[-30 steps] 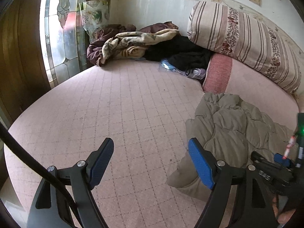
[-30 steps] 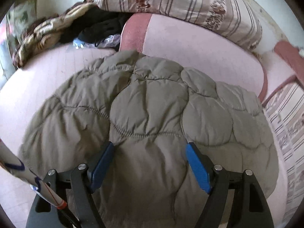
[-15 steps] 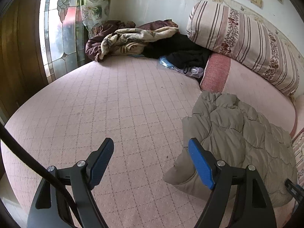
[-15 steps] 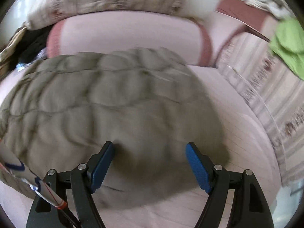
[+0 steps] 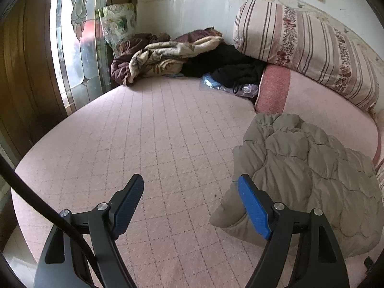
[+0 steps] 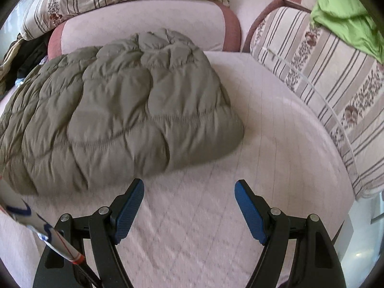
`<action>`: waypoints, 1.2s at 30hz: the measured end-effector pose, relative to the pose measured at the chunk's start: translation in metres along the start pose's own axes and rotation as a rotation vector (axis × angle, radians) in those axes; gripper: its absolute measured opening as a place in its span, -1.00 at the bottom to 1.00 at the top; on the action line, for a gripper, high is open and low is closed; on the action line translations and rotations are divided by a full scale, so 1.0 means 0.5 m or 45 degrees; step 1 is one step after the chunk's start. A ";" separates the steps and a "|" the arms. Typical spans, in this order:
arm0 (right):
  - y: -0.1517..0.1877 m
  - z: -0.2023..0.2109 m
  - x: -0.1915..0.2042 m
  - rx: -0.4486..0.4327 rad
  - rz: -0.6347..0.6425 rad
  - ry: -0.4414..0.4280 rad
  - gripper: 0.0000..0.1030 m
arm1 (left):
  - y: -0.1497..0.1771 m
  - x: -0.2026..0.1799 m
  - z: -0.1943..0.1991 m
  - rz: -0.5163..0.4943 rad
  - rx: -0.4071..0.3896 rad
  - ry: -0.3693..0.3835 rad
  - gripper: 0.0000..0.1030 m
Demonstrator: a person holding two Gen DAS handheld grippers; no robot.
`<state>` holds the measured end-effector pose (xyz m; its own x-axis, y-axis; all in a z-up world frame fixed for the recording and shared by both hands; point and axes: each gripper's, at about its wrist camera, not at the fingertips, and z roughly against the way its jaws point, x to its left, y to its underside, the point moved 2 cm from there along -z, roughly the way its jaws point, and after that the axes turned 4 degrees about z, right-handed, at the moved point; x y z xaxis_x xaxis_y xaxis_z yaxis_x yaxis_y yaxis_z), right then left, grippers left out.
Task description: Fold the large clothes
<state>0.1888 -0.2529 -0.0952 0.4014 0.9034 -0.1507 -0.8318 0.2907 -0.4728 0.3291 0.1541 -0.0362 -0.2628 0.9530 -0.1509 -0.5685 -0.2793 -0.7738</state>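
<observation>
While the left gripper (image 5: 190, 202) hasn't really gone anywhere over the last second, its view is about the same as before: jaws spread wide, nothing between them, hovering over bare pink bedspread (image 5: 153, 144). The olive puffer jacket (image 5: 304, 175) sits off to its right, with the right blue pad in front of the jacket's near corner, though I can't tell if it touches. Far ahead there's a heap of blankets (image 5: 165, 57) and a striped bolster (image 5: 309, 48).

Right wrist view is where the change is. A second ago the right gripper (image 6: 189, 206) was parked right over the middle of the jacket (image 6: 120, 120); now it's swung off sideways and the jacket lies ahead and to its left, bundled into a compact lump. Jaws are wide apart, empty, only bedspread (image 6: 276, 144) under them. A green cloth (image 6: 345, 16) shows up far right on the striped cushion (image 6: 324, 72).

My read: both grippers have let go, so this jacket looks folded and the right hand may be heading for the next item.
</observation>
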 end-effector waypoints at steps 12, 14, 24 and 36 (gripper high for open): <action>0.087 0.086 -0.061 -0.069 -0.002 -0.088 0.58 | 0.045 -0.007 0.218 -0.085 -0.258 -0.030 0.83; 0.100 0.104 -0.071 -0.101 -0.002 -0.104 0.58 | 0.058 -0.017 0.256 -0.130 -0.272 -0.002 0.83; 0.156 0.158 -0.088 -0.155 -0.039 -0.225 0.59 | 0.126 -0.059 0.387 -0.115 -0.107 0.277 0.85; 0.221 0.242 -0.068 -0.209 0.088 -0.196 0.59 | 0.274 -0.102 0.399 -0.301 0.054 0.131 0.85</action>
<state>0.0371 -0.2135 -0.0375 0.2721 0.9604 -0.0591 -0.7767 0.1830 -0.6027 0.1089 0.0437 -0.0118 -0.0395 0.9987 -0.0327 -0.6376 -0.0504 -0.7687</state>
